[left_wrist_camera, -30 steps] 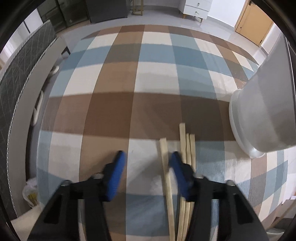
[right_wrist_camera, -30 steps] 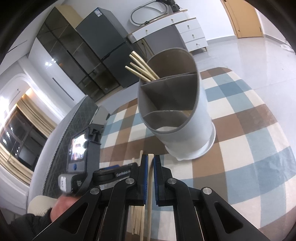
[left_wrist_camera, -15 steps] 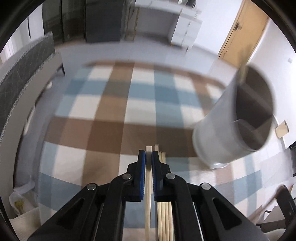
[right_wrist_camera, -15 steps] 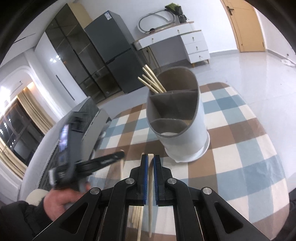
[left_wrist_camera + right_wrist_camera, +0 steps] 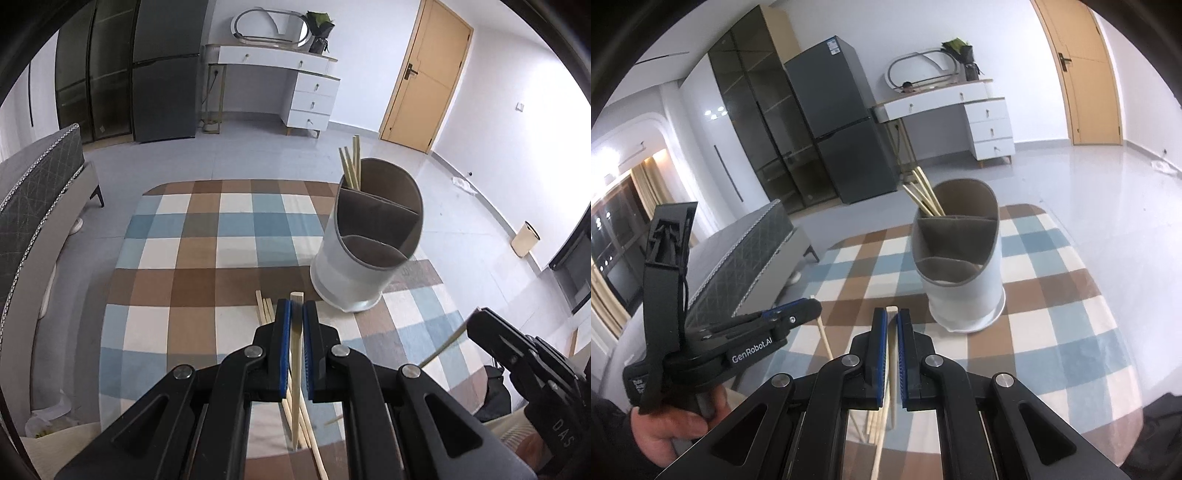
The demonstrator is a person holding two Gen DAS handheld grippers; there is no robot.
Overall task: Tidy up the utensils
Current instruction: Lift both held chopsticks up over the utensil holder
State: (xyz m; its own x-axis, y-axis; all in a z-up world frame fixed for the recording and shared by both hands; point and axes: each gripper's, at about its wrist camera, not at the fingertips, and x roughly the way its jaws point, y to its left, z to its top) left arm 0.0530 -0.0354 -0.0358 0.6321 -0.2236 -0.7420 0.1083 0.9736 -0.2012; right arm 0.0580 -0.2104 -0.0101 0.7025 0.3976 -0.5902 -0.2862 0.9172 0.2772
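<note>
Each gripper, left (image 5: 297, 314) and right (image 5: 892, 320), pinches one chopstick, its lower end hidden behind the black frame.

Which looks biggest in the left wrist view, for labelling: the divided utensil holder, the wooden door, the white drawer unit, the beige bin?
1. Wooden door
2. Divided utensil holder, nearly the same; it sits nearer, so unsure
3. White drawer unit
4. Beige bin
</note>
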